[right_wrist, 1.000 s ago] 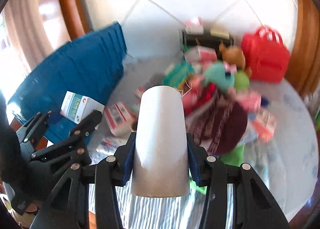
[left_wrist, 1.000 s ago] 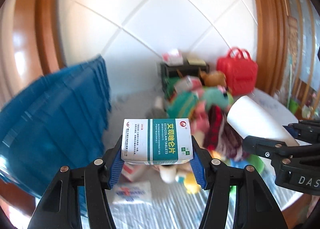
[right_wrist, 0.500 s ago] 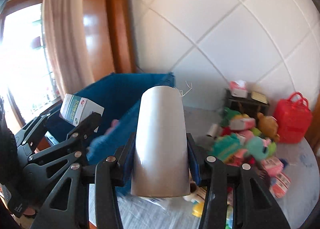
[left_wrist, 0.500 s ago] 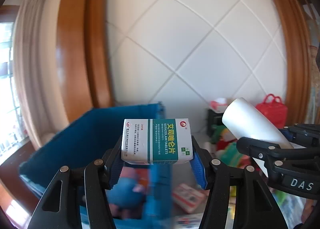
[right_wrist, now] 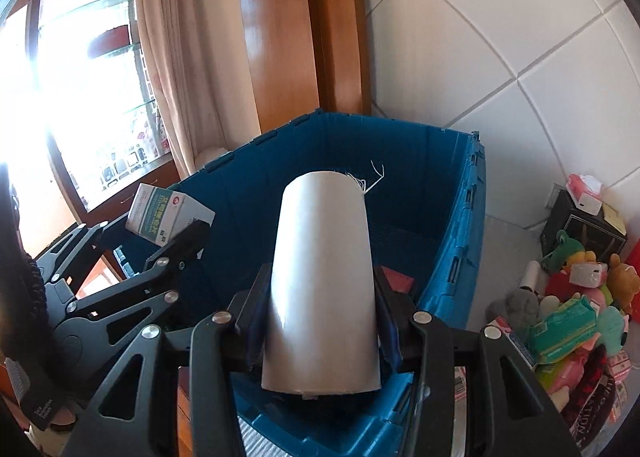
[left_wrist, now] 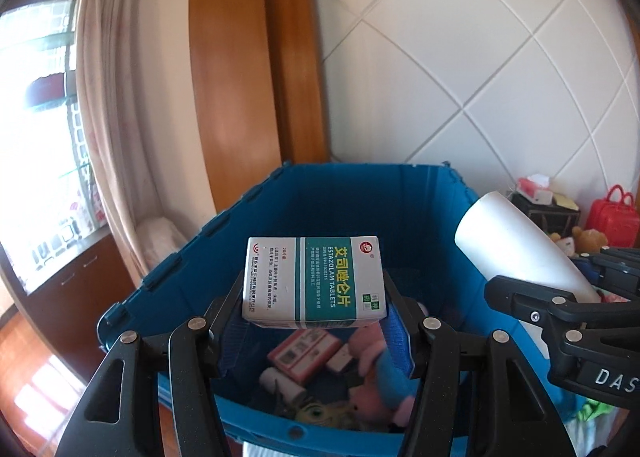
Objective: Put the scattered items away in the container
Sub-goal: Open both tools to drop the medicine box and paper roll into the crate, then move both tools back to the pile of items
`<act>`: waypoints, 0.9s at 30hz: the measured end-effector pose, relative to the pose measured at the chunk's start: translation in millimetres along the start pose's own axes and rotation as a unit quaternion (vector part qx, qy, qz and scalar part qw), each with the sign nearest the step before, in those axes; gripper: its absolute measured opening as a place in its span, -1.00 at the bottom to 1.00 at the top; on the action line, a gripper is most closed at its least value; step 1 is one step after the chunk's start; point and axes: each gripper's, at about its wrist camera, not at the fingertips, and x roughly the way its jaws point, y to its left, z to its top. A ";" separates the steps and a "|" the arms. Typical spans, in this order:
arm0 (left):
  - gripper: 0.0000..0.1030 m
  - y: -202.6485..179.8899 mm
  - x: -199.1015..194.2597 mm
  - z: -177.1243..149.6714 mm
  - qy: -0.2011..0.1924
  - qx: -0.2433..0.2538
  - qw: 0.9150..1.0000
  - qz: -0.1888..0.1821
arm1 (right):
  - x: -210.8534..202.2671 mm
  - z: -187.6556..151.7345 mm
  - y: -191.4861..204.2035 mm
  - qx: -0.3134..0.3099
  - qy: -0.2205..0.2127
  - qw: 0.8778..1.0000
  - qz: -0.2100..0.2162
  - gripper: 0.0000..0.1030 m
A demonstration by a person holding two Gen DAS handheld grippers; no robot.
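Since the earlier frames both views have swung away from the toy pile: the bin (left_wrist: 360, 213), then a blurred blue shape at the left, now fills the middle of each picture, with the window and curtain (left_wrist: 108, 105) come into view at upper left.

In the left wrist view, the left claw (left_wrist: 314, 321) still clamps the box (left_wrist: 314, 283) at lower centre, its pads pressed on the box's two short ends, held over the bin's open top. Below it, inside the bin, lie a pink carton (left_wrist: 306, 353), a small white roll (left_wrist: 284, 383) and a pink and blue plush (left_wrist: 380, 369); the things at the very bottom are dark and partly hidden by the claw's arms. At the right edge the right claw's black frame grips the roll (left_wrist: 516, 245), whose lower end is covered.

In the right wrist view, the left claw (right_wrist: 176, 233) shows at lower left with the box (right_wrist: 168, 213) tilted above the bin's (right_wrist: 456, 257) near left wall. The right claw (right_wrist: 320, 297) at centre is closed on the roll (right_wrist: 324, 281), pads on its sides, above the bin; the roll blocks most of the bin's floor. At the lower right the toy pile (right_wrist: 576, 309) lies on the worktop (right_wrist: 508, 249), cut off by the frame edge, its pieces too jumbled to sort out.
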 end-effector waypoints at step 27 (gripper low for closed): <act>0.98 27.1 3.2 -20.7 0.005 -0.031 0.999 -0.013 | -9.2 -7.7 -0.8 0.011 -0.016 0.998 -0.066 1.00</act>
